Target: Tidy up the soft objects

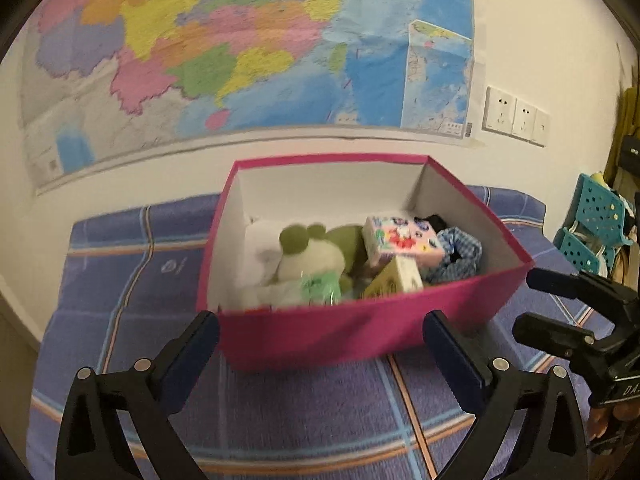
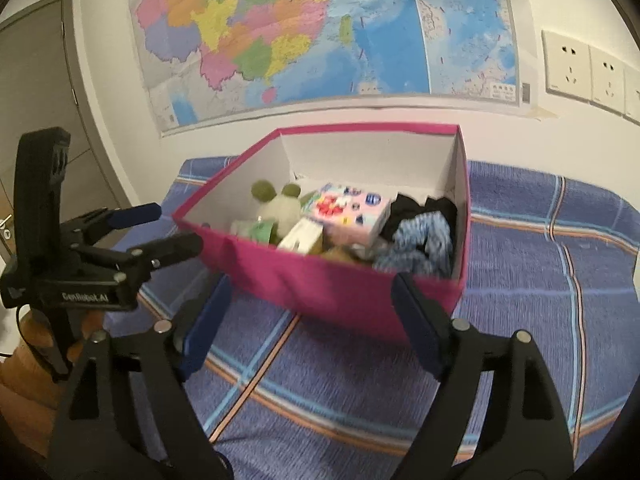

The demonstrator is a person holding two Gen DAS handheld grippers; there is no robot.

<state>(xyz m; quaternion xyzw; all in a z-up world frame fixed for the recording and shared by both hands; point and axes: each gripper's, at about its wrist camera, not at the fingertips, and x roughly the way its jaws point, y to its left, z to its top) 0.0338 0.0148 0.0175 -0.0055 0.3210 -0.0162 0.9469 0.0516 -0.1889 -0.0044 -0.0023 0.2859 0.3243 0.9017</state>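
Jaws spread, door [image 2: 36, 80] – right view only

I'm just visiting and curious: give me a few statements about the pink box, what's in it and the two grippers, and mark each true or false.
1. The pink box stands on a blue plaid blanket. True.
2. The box has its lid on. False: it is open on top, and its contents show.
3. A green and white plush toy lies in the box. True.
4. The left gripper holds the plush toy. False: its jaws are open, with nothing between them.
5. The right gripper is open too. True.
6. The wall behind the box is bare. False: a coloured map hangs there.
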